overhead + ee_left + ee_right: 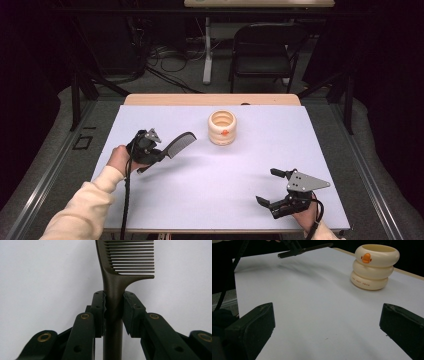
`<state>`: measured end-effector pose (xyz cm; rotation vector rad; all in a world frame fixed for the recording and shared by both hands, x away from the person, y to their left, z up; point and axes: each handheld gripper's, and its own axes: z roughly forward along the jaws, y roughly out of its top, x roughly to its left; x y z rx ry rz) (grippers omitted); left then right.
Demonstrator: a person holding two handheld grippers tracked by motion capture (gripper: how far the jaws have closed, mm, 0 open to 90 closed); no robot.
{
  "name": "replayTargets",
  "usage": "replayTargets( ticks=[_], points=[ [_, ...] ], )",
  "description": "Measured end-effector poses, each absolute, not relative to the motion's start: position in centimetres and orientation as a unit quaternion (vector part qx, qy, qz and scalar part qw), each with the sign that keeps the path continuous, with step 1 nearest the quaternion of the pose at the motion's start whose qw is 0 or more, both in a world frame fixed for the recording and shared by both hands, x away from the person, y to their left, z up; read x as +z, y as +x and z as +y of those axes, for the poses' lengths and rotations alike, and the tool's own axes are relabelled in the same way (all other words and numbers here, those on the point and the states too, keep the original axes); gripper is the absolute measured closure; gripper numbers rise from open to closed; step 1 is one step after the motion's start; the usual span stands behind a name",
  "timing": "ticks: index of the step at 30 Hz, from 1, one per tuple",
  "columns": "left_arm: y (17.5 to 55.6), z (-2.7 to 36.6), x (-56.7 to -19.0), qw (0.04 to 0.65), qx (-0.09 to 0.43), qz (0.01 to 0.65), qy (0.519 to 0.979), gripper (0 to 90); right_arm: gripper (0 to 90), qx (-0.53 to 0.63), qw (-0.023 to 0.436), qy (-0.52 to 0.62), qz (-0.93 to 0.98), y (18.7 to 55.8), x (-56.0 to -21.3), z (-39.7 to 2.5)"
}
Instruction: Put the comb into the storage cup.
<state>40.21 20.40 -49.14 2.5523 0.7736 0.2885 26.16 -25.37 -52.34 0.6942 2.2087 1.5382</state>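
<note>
A dark comb (181,144) is held above the white table mat at the left, its teeth end pointing toward the cream ringed cup (222,127). My left gripper (156,151) is shut on the comb's handle (113,293), and its pads (98,305) press both sides of the handle. The cup, with an orange duck mark, stands upright near the mat's far middle (374,266). My right gripper (268,186) rests open near the front right, with nothing between its fingers (252,327). From the right gripper view the comb (305,250) hangs over the far left of the mat.
The white mat (215,195) covers a wooden table. A black folding chair (265,47) and cables sit on the floor beyond the far edge. The right gripper lies close to the table's front edge.
</note>
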Motion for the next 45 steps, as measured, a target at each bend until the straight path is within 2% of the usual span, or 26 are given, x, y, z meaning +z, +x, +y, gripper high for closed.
replayTargets(
  ticks=[45],
  points=[
    [38.6,20.8,-49.2,0.325,0.152,0.316,0.878,72.2,0.0,0.543,0.180,0.247,0.783,26.2,-52.4,-25.3]
  ],
)
